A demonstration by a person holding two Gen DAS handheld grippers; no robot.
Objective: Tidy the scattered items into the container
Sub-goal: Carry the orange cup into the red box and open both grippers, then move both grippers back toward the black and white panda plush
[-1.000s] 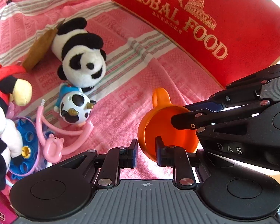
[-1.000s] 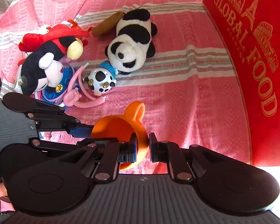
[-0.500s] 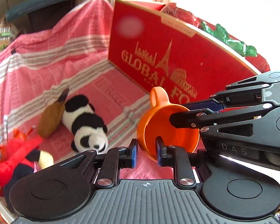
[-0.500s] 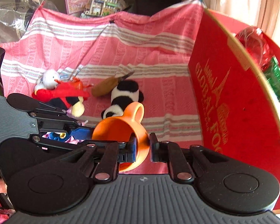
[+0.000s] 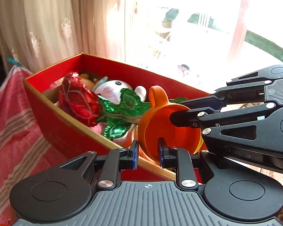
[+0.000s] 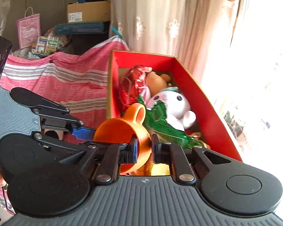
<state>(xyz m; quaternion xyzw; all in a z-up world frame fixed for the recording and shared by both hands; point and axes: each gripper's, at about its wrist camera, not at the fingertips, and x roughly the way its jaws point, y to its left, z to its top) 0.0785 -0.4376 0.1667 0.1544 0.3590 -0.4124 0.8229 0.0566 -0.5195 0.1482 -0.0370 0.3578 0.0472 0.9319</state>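
Note:
An orange cup (image 5: 166,124) with a loop handle hangs over the near rim of the red box (image 5: 52,124). My left gripper (image 5: 146,151) is shut on the cup's rim. My right gripper (image 6: 143,148) is shut on the opposite side of the rim (image 6: 143,143). It shows from the side in the left wrist view (image 5: 181,111). The red box (image 6: 207,113) holds a red foil rose (image 5: 77,101) with green foil leaves (image 5: 126,109), a white plush rabbit (image 6: 171,103) and a brown plush (image 6: 156,82).
A pink striped cloth (image 6: 66,82) covers the surface left of the box. Lace curtains (image 5: 47,24) and a bright window (image 5: 198,28) are behind it. A cardboard box (image 6: 88,12) and a pink paper bag (image 6: 28,30) stand at the back.
Both grippers have lifted the orange cup from low over the cloth up above the box's rim. The box's inside has come into view and the scattered plush toys have dropped out of sight.

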